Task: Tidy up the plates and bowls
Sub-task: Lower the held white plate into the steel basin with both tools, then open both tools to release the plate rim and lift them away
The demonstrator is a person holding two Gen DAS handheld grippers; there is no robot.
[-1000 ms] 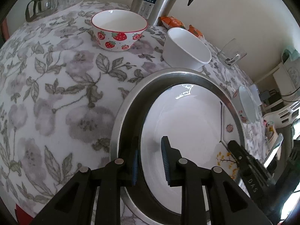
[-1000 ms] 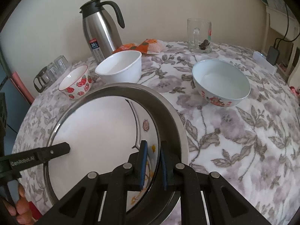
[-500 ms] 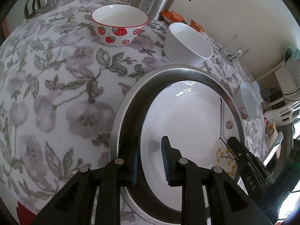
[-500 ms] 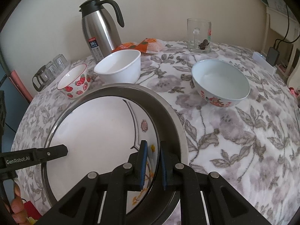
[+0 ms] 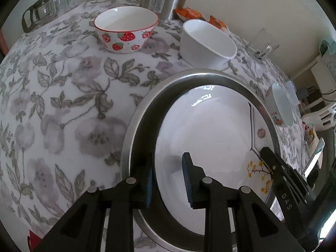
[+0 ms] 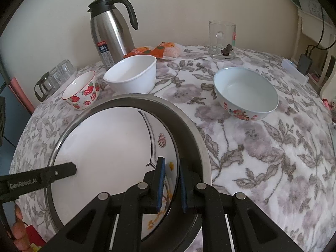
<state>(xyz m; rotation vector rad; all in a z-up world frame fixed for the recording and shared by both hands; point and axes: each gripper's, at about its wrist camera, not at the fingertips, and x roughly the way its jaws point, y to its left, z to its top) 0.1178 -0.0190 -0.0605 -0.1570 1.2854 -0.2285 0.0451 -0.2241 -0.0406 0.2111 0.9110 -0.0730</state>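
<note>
I count three bowls and two plates. Going left to right in my right wrist view: the strawberry bowl, then the plain white bowl just beside it, and well apart to the right the pale blue bowl with red flowers on its side. All three stand upright on the flowered tabletop. Behind them are one steel thermos jug, a few upturned glasses at the far left edge, snack packets and one glass mug.

Nearest me, the white plate with yellow blossoms lies inside the steel plate.

My left gripper straddles the near left rim of the stacked plates, one of its fingers over the white plate and the other outside; the gap looks wide, and I cannot tell whether they pinch. My right gripper has its fingers narrowed around the white plate's right rim.

Open cloth lies between the plates and the blue bowl, and to the right up to the tabletop's edge.
</note>
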